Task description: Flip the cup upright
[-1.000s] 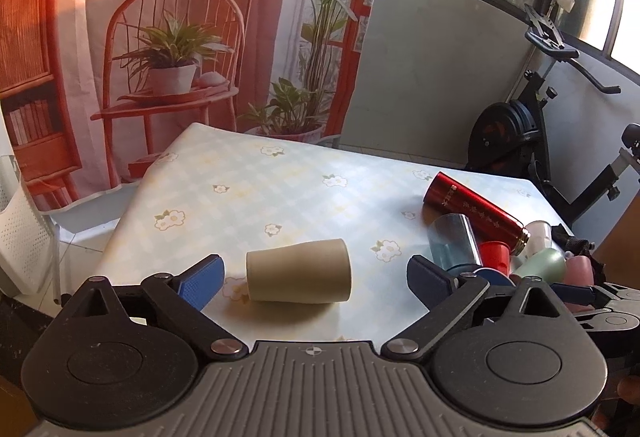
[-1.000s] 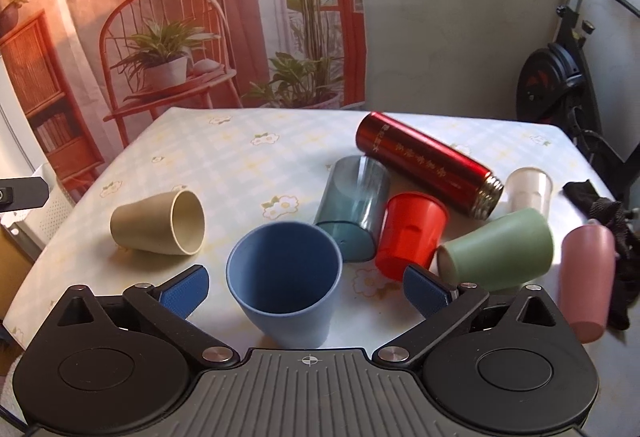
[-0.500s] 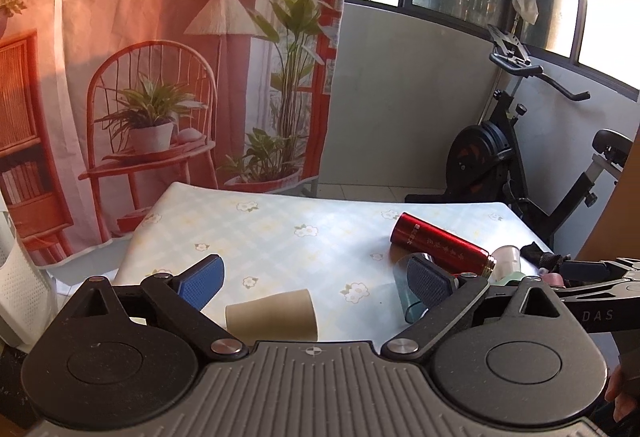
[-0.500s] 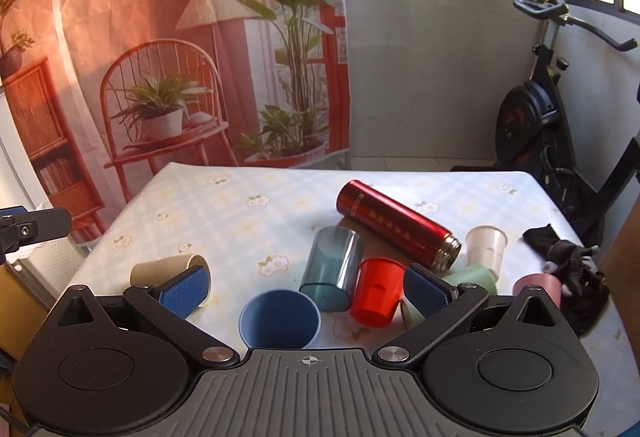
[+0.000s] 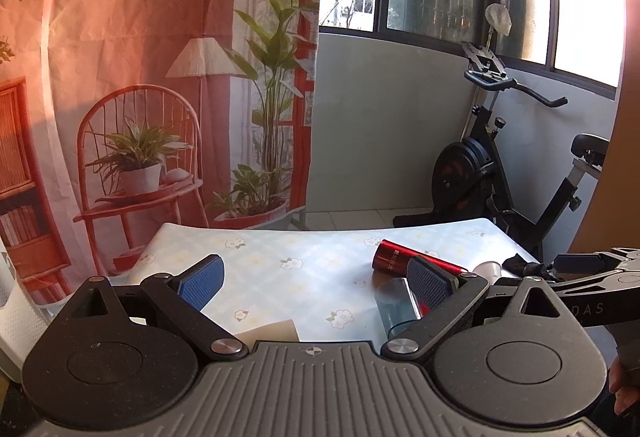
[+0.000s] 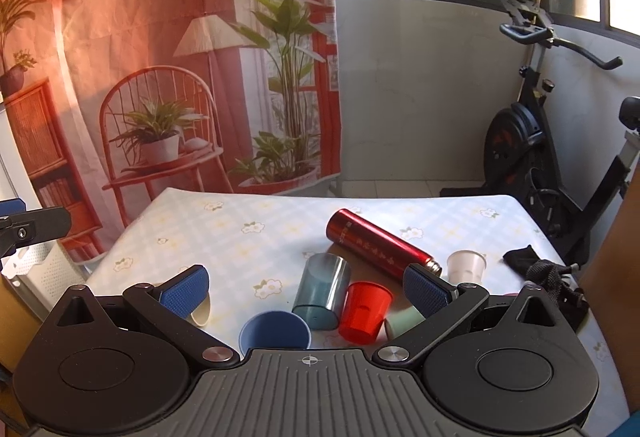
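1. I see the table [image 6: 248, 213] under its flowered cloth filling the middle of both views; an exercise bike [image 6: 532, 141] stands behind its far right corner, and a printed backdrop [image 6: 120, 37] hangs behind the far left.
2. My left gripper [image 5: 316, 279] hangs above the near edge, jaws spread wide with nothing between them; my right gripper [image 6: 306, 287] is likewise spread and empty.
3. A red flask [image 6: 380, 247] lies on its side toward the right; a black cloth [image 6: 540, 269] sits at the right edge.
4. A clear blue tumbler [image 6: 322, 291] lies tipped just beside the flask, with a red cup [image 6: 364, 311] upside down touching it; a blue cup [image 6: 274, 331] stands upright near me.
5. The tan cup [image 5: 272, 331] lies on its side at the near left, mostly hidden behind the left gripper body; a white cup [image 6: 466, 265] stands upright beyond the flask, and a green cup [image 6: 402, 319] lies on its side, partly hidden by my finger.
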The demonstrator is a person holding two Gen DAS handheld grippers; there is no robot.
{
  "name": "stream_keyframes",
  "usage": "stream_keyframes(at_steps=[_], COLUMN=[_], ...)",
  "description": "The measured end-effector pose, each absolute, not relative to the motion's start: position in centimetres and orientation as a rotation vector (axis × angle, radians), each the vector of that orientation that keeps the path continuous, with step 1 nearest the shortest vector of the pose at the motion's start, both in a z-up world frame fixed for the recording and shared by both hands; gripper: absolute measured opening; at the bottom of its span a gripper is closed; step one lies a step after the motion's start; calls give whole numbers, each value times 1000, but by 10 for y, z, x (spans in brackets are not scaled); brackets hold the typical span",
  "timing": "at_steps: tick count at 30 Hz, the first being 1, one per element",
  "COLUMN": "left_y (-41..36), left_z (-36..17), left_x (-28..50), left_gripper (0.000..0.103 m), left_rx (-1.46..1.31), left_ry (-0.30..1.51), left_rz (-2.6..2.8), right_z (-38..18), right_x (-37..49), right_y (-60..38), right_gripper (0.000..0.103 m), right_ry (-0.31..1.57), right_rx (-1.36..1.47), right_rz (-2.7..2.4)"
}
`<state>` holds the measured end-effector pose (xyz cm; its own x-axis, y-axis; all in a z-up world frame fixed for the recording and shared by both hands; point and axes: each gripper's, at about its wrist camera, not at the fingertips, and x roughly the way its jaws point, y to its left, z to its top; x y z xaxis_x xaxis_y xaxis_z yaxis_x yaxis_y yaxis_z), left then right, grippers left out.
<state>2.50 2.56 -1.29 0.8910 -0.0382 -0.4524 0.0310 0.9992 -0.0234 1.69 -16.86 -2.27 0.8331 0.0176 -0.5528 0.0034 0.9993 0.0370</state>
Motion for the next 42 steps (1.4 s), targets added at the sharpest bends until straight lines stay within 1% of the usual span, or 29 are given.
stream_keyframes(at_steps=[42], left_y=[31], left_z=[-13], left_x=[20], left_gripper=[99], left_rx=[-8], left_ry=[477], left_rz=[-61], right_z=[-21], right_x=[11], right_y=[-172], right_gripper=[103], right_ry=[575], right_rx=[42], right_rz=[-12])
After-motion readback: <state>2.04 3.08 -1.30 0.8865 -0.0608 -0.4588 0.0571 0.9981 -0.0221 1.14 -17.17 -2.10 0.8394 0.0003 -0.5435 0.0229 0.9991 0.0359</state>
